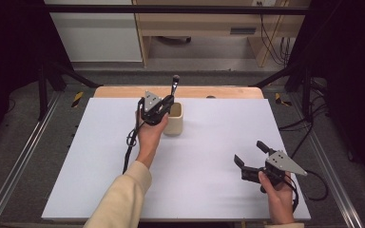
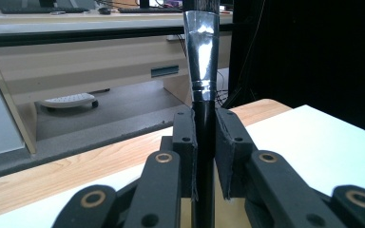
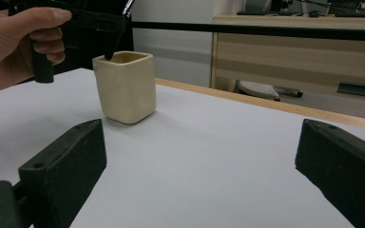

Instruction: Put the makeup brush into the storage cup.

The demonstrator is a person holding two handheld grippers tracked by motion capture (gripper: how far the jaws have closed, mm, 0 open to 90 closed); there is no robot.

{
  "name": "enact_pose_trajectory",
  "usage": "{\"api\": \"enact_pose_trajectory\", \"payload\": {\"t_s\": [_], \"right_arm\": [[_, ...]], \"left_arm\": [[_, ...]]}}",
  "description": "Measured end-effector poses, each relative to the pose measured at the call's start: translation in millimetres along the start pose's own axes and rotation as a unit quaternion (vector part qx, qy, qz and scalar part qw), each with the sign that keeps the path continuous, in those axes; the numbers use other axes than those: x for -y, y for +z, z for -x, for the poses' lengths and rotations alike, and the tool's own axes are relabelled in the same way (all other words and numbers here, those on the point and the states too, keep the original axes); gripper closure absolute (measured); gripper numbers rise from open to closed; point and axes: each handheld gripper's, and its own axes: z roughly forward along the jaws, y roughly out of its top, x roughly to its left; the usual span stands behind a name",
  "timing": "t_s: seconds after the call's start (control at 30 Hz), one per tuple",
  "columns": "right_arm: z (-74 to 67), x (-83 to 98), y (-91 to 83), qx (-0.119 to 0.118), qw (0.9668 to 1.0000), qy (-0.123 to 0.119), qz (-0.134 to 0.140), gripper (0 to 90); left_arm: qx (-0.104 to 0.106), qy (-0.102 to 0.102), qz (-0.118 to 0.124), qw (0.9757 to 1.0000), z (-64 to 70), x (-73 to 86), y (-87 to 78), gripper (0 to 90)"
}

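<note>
I find no readable text, label, brand, number or sign on anything from my station. The small grey plate on the pale wooden desk front [image 2: 165, 71] looks blank or too blurred for me to read.

high: overhead, facing forward | left: close, level | right: low (both share cup [image 1: 174, 118] [image 3: 124, 86])

Cream cup, black brush, white table

The cup [image 1: 174, 118] beside the left gripper [image 1: 164, 105] is plain cream. The brush [image 2: 202, 95] between that gripper's black jaws has a black handle and a shiny silver ferrule. The table [image 1: 209, 156] under both grippers is plain white with a light wood far edge. The right gripper [image 1: 248, 156] is black with a grey plate. The sleeve [image 1: 121, 199] is cream.
</note>
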Motion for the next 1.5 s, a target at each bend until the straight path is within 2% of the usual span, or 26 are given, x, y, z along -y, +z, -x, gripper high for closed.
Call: {"api": "enact_pose_trajectory", "payload": {"t_s": [0.37,0.63,1.07,1.5], "right_arm": [[0.2,0.2,0.1,0.0,1.0,-0.001,-0.001,3.3],[0.1,0.2,0.1,0.001,1.0,-0.001,-0.002,3.3],[-0.1,0.2,0.4,0.002,1.0,-0.001,-0.003,3.3],[-0.6,0.2,0.5,0.002,1.0,-0.001,-0.003,3.2]], "left_arm": [[0.001,-0.004,-0.002,1.0,-0.7,4.7,-0.7,78.9],[0.001,0.006,-0.005,1.0,0.9,5.4,-1.3,78.9],[-0.005,0.002,-0.009,1.0,-4.6,10.7,-3.8,78.9],[-0.002,0.001,-0.009,1.0,-3.5,13.5,-6.6,78.9]]}}
